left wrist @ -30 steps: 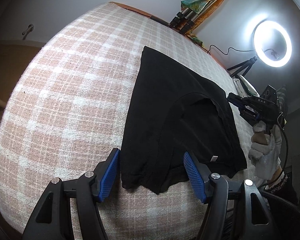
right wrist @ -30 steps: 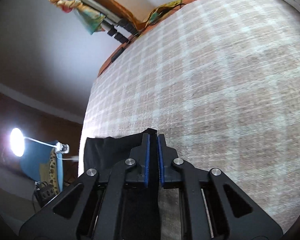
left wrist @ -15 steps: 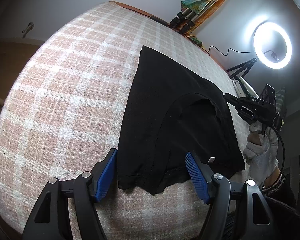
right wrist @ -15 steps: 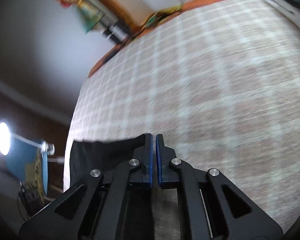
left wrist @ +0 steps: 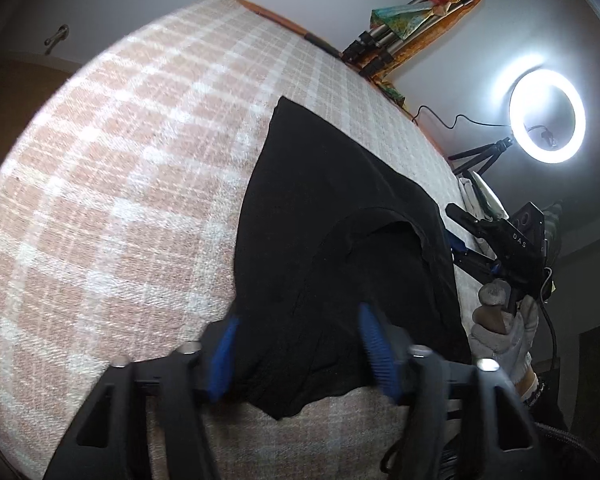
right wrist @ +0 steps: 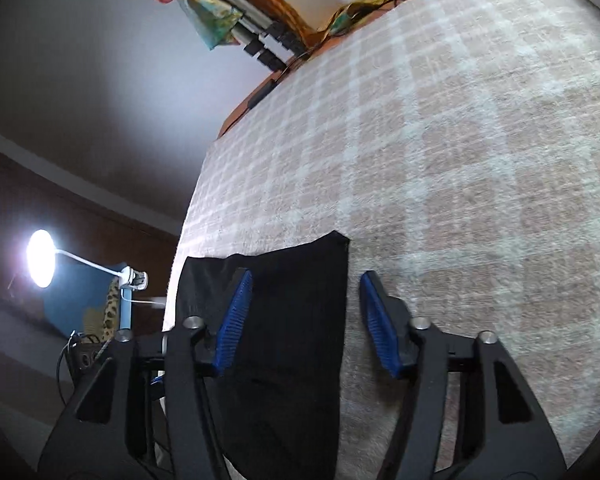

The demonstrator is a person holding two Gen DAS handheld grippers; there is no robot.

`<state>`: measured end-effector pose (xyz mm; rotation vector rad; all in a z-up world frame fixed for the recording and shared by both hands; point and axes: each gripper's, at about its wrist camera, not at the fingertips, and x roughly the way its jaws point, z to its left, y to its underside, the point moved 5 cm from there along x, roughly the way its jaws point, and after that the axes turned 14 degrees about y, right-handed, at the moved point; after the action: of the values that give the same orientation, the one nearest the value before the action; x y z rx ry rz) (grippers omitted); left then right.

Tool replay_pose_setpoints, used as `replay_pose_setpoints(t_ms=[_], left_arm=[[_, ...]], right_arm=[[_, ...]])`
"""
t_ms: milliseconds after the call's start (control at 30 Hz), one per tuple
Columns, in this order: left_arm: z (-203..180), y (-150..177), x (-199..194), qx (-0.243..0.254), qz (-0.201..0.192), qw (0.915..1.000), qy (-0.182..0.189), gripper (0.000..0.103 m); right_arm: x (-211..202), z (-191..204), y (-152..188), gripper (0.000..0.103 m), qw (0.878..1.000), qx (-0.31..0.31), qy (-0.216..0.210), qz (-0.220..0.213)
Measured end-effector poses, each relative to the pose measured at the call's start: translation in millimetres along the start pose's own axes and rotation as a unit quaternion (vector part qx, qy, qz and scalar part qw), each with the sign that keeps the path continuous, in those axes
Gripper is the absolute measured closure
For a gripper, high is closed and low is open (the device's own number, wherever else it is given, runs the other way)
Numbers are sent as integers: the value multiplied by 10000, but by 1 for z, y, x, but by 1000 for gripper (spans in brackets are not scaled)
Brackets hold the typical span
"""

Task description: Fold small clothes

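A small black garment [left wrist: 332, 248] lies partly folded on a pink-and-white checked bedspread [left wrist: 120, 184]. My left gripper [left wrist: 300, 352] is open, its blue pads on either side of the garment's near edge. In the left wrist view my right gripper [left wrist: 456, 240] is at the garment's right edge, held by a gloved hand [left wrist: 500, 328]. In the right wrist view my right gripper [right wrist: 306, 320] is open, its pads straddling the garment's [right wrist: 284, 340] right edge and corner.
A lit ring light [left wrist: 546, 116] on a tripod stands beyond the bed's right side. Folded tripods and coloured cloth [left wrist: 400, 28] lean against the far wall. A desk lamp [right wrist: 40, 258] shines off the bed's left side. The bedspread [right wrist: 480, 160] stretches far ahead.
My right gripper was shut on the garment's corner and has opened, letting it go. My left gripper has moved forward, its pads now over the garment's near edge.
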<state>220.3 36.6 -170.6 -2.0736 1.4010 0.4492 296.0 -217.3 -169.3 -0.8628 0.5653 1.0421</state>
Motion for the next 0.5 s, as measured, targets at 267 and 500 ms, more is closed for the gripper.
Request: replay_pose_setpoints(t_ms=[267,500], left_arm=[[-10,-4,8,224,-47,9993,-296,97],[-25,-6,-1,578,-199,9973,-417,99]], right_arm=[[6,-2,-10,97,9996,280,30,-18],[-12,15,-14,98,9992,-198,208,-281]])
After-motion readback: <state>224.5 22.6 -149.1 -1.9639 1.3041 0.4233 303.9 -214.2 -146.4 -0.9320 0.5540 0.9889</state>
